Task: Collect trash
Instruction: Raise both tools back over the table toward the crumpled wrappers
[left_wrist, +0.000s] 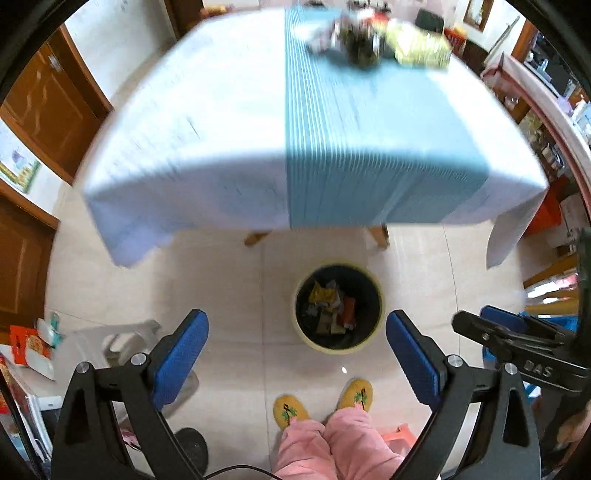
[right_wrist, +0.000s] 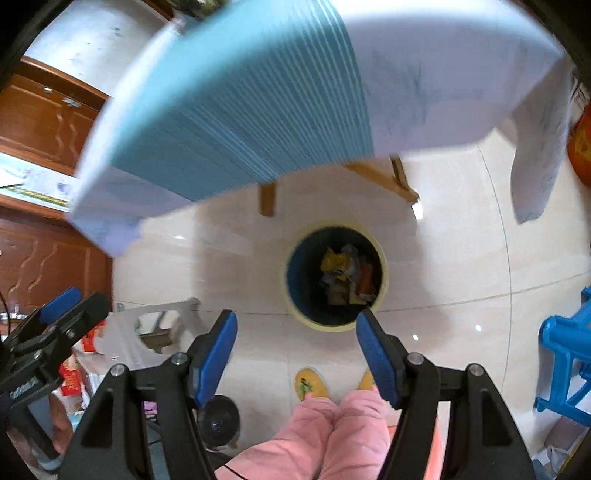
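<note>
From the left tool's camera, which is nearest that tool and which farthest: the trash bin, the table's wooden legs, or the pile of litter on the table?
1. Trash bin, on the floor straight ahead.
2. Wooden legs, beyond the bin.
3. Litter pile, on the table's far end.

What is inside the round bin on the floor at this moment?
The bin holds crumpled wrappers: yellow, orange-red and pale pieces piled on the dark bottom. Anything beneath that pile is covered. The picture is blurred, so no labels can be read.
</note>
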